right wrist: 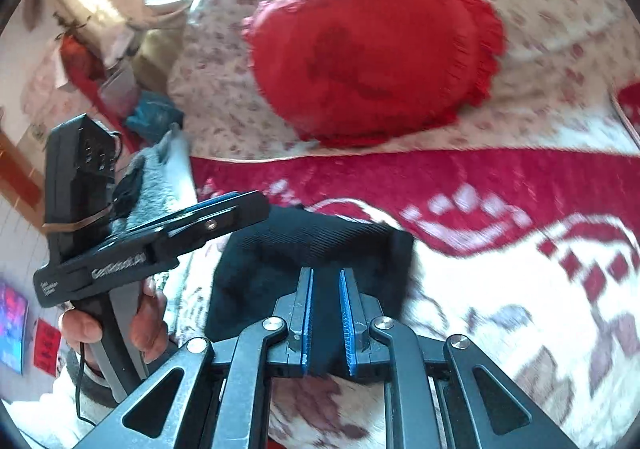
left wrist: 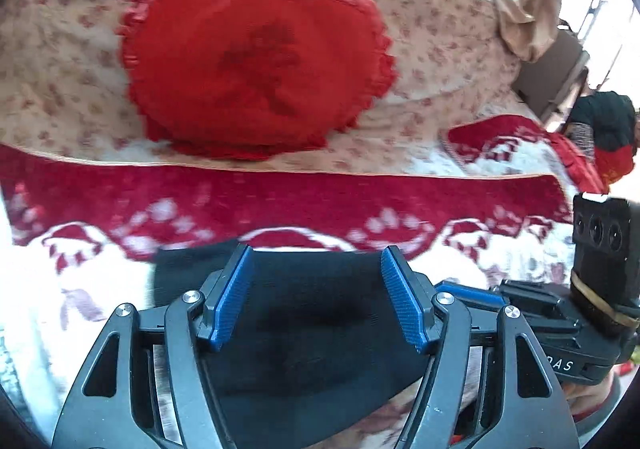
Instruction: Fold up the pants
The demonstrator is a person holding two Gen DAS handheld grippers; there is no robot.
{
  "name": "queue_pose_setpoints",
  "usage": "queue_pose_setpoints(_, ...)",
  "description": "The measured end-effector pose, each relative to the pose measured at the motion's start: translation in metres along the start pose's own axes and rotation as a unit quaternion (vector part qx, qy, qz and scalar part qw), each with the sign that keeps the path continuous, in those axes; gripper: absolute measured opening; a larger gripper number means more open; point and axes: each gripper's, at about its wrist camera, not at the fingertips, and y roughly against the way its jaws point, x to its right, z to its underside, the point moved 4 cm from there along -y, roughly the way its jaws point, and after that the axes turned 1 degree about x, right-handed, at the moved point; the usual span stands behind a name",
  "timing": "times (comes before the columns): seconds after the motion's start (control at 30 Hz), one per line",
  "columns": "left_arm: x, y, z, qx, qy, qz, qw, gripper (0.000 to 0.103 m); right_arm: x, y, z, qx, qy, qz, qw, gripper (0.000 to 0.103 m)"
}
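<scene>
Between my left gripper [left wrist: 316, 299]'s blue pads the jaws stand spread, nothing pinched; the black ribbed pants [left wrist: 304, 329] lie slack under them on the bed. No earlier view is mine to compare, so I say only that this hand grips nothing now. Over on my right gripper [right wrist: 326, 313], the jaws are clenched narrow on a fold of the same dark cloth, which runs up between the pads from below.

Just past my fingertips the pants sit as a compact, thick bundle with a squared far edge, on the red-and-white patterned blanket [right wrist: 500, 185]. I judge the folding well along, perhaps at its last fold: the cloth is already doubled into a small block, and what remains looks like letting go on the right and smoothing it flat.

Farther off lies the red frilled round cushion [left wrist: 256, 57] on the floral beige bedspread [left wrist: 60, 89], well apart from the pants.
</scene>
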Motion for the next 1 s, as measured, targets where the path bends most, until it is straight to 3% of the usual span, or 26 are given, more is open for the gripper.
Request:
queue_pose_setpoints(0.17, -0.045, -0.02, 0.02, -0.041, 0.048, -0.068, 0.9957, 0.066, -0.022, -0.048, -0.006, -0.041, 0.046, 0.018, 0.998, 0.012)
queue_pose_setpoints(0.23, -0.058, -0.035, 0.029, -0.057, 0.068, -0.08, 0.9928, 0.066, -0.025, -0.073, -0.008, -0.067, 0.073, 0.06, 0.993, 0.012)
queue_pose_setpoints(0.3, -0.065, -0.044, 0.034, -0.054, 0.07, -0.094, 0.9917, 0.066, -0.024, -0.091, -0.008, -0.09, 0.091, 0.088, 0.988, 0.012)
queue_pose_setpoints(0.5, -0.058, -0.051, 0.032, -0.04, 0.053, -0.114, 0.9912, 0.069, -0.02, -0.108, -0.019, -0.088, 0.101, 0.094, 0.986, 0.012)
queue_pose_setpoints(0.6, -0.059, -0.044, 0.032, -0.041, 0.057, -0.115, 0.9909, 0.069, -0.022, -0.099, -0.02, -0.092, 0.087, 0.087, 0.988, 0.012)
queue_pose_setpoints(1.0, -0.051, -0.006, 0.063, -0.031, 0.068, -0.144, 0.9868, 0.069, -0.05, -0.049, 0.02, -0.088, 0.139, 0.091, 0.982, 0.015)
